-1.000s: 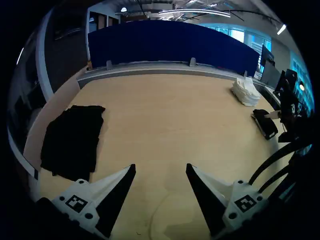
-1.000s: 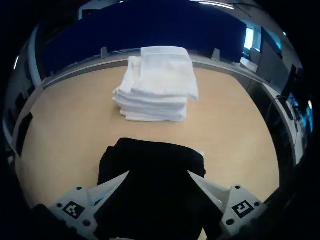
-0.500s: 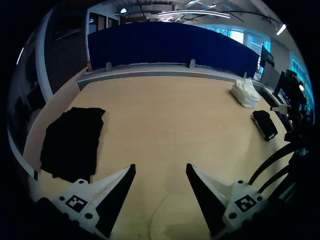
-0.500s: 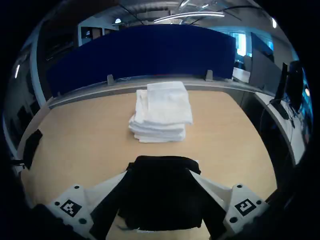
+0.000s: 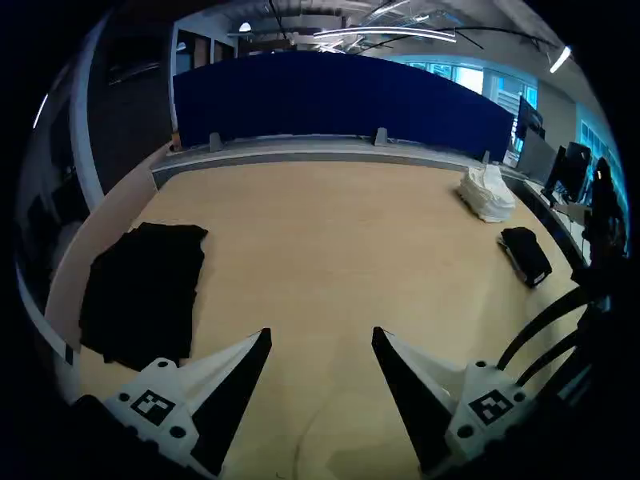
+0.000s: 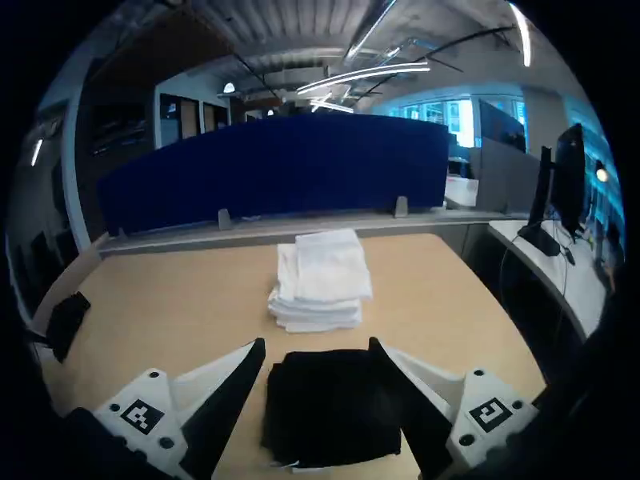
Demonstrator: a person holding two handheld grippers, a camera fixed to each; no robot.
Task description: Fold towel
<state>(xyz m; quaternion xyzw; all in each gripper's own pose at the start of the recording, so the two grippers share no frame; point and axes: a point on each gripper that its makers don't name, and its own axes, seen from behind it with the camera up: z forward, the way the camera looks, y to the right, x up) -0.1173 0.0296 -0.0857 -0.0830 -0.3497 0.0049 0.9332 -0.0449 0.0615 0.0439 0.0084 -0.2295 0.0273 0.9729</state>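
Plainly, the wide wooden tabletop (image 5: 336, 224) takes up most of the room in front of me, backed along its far edge by a long dark blue partition (image 5: 336, 92). Over on the left side of the left gripper view, a black towel (image 5: 144, 292) lies loosely spread near the tabletop's edge. A stack of white towels (image 6: 322, 280) sits towards the far right corner, and just in front of it rests a small folded black towel (image 6: 336, 408), flat on the wood and close to the stack without touching it. The right hand-held gripper (image 6: 316, 342) hangs above that folded towel with its fingers spread wide, gripping nothing. The left hand-held gripper (image 5: 320, 331) is likewise wide apart and empty, over bare wood.
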